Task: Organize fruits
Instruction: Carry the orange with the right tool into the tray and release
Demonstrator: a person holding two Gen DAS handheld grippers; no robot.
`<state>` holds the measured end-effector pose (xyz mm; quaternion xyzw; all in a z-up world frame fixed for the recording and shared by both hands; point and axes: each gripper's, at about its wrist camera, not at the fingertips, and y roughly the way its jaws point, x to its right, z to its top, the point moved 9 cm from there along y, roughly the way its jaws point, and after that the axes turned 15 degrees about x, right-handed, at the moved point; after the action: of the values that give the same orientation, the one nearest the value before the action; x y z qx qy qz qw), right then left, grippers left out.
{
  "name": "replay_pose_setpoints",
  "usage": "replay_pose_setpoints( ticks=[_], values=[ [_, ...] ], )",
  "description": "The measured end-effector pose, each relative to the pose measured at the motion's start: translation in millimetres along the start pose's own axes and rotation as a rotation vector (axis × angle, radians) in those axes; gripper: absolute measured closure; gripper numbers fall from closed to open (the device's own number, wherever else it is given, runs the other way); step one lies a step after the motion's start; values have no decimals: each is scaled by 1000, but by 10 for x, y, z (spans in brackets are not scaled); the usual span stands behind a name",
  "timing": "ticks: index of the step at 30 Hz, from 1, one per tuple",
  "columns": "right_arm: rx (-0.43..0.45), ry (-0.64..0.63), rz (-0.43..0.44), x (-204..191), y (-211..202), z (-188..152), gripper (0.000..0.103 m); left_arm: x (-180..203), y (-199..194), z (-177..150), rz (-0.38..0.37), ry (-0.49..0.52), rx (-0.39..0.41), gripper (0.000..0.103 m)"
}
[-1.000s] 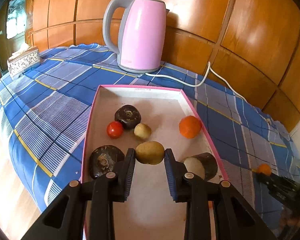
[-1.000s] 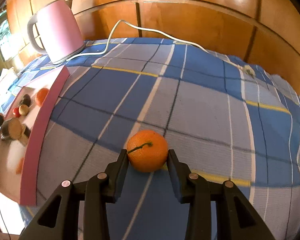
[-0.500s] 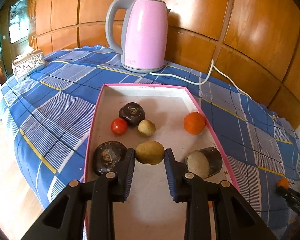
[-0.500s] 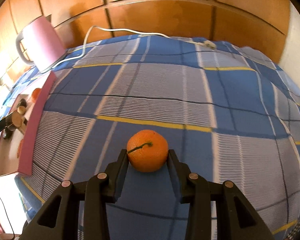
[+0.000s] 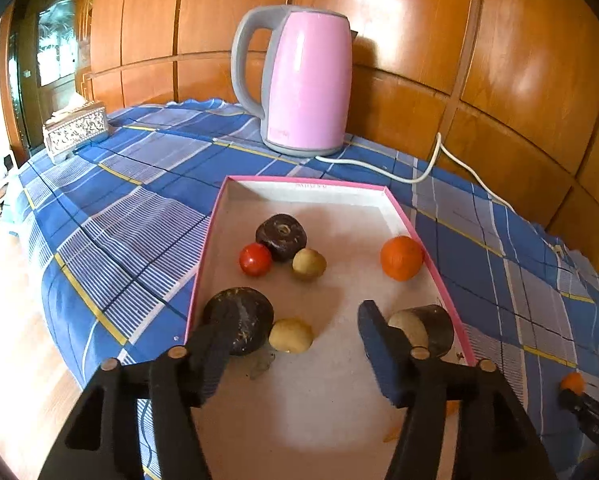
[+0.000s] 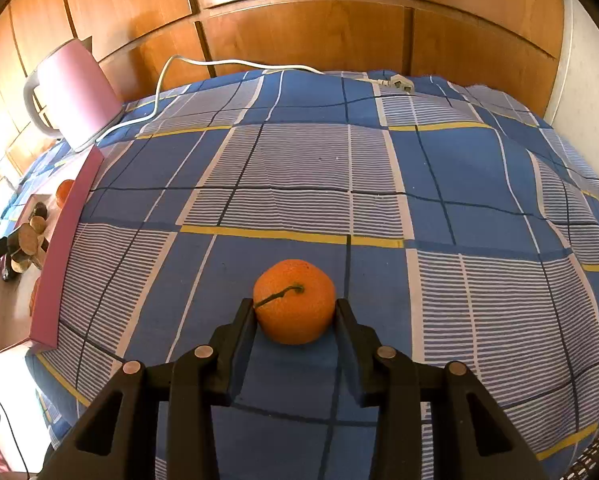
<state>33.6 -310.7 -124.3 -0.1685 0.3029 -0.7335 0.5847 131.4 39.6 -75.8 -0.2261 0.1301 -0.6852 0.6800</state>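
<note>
1. The left wrist view looks into a shallow pink-edged tray (image 5: 403,216) with a pale floor, set on a blue checked cloth (image 5: 119,208). The right wrist view sees that tray only side-on at nine o'clock.
2. The left tongs (image 5: 291,344) are opening; their pads stand clear of a small yellow-brown fruit (image 5: 290,335) lying on the tray floor between them, nearer the left finger (image 5: 215,344).
3. A dull, rough, dark round fruit (image 5: 241,318) sits at nine o'clock of that small fruit, touching it or nearly so.
4. At three o'clock, behind the right finger (image 5: 379,344), a dark stubby cylinder (image 5: 427,330) lies on its side, its pale cut face turned towards the camera and its long axis running away from it.
5. Further in, a glossy red tomato (image 5: 255,259), a second dark fruit (image 5: 282,237) and a small tan ball (image 5: 309,264) cluster together; an orange (image 5: 402,258) rests against the tray's right wall.
6. Only the right wrist view shows the right tongs (image 6: 294,312) close up, pinching a dimpled tangerine (image 6: 294,302) over the cloth, well apart from the tray, its thin stem pointing to eight o'clock.
7. A smooth pink kettle (image 5: 307,80) with a grey handle stands at twelve o'clock beyond the tray, before glossy wooden panels (image 5: 519,60); its white cord (image 5: 431,168) trails across the cloth.
8. A carved box (image 5: 75,130) at ten o'clock appears only in the left wrist view.
</note>
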Motion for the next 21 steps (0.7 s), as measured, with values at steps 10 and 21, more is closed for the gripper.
replay_pose_setpoints(
  ticks=[10, 21],
  values=[
    [9, 19, 4, 6, 0, -9, 64, -72, -173, 51, 40, -8, 26, 16],
    [15, 22, 8, 12, -7, -4, 64, -247, -345, 32, 94, -28, 36, 1]
  ],
)
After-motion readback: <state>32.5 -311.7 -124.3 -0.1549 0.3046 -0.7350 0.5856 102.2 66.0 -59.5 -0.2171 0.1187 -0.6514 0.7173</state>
